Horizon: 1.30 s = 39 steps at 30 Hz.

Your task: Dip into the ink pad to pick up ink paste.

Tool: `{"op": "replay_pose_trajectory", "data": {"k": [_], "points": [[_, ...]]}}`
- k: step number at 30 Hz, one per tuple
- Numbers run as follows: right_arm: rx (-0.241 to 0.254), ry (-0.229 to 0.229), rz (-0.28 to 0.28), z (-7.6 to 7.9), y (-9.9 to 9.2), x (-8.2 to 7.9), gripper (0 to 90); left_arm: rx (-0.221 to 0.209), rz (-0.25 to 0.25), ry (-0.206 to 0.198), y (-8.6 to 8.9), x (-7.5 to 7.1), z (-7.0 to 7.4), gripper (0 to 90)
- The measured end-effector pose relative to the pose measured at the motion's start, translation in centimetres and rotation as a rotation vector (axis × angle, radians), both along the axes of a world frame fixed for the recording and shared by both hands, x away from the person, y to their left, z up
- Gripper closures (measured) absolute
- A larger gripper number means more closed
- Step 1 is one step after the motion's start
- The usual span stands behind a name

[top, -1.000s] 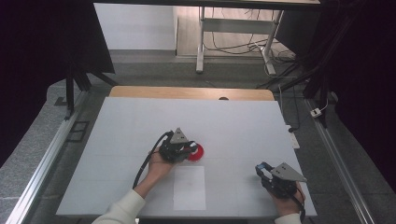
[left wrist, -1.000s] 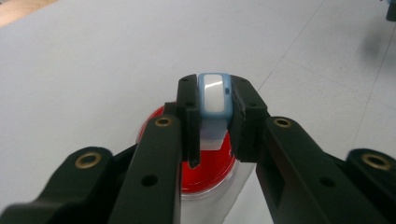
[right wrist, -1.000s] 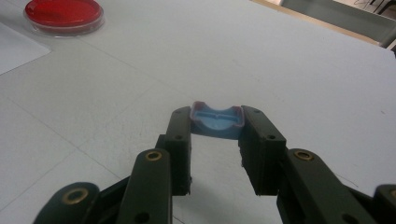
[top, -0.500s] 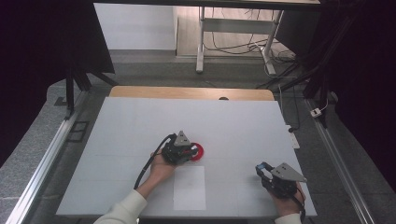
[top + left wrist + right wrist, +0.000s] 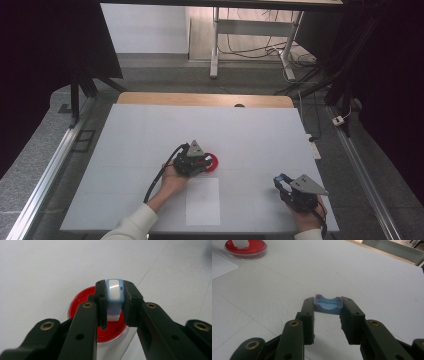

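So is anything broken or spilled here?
Nothing looks broken or spilled. The left gripper holds a light blue and white block over the red dish, and the right gripper holds a blue cap.

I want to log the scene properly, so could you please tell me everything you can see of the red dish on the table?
The red dish is round, shallow and low-rimmed, like a clear plastic dish with a red inside. It sits flat on the white table, near the middle, just beyond a white sheet of paper. The left gripper hangs over it, shut on a small light-blue and white block whose white lower end reaches down into the dish. Whether the block touches the bottom cannot be told.
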State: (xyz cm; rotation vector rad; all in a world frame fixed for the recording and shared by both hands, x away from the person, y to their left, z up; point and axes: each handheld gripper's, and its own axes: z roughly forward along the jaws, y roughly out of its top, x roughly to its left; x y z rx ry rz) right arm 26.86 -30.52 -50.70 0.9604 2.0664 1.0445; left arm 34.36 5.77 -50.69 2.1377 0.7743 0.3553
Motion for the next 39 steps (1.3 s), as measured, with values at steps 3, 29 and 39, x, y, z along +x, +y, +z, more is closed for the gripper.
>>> {"op": "replay_pose_trajectory", "data": {"k": [3,29,39], "points": [[0.002,-0.002,0.001,-0.01,0.02,0.00,64.6,0.005,0.000,-0.004,-0.07,-0.01,-0.01,75.9],[0.001,-0.002,0.002,0.01,0.12,-0.03,64.6,0.028,-0.001,-0.019,-0.48,0.00,-0.40,76.1],[0.002,-0.004,-0.002,0.10,0.27,-0.18,64.6,0.058,0.001,-0.044,-0.83,-0.29,-0.46,76.3]]}}
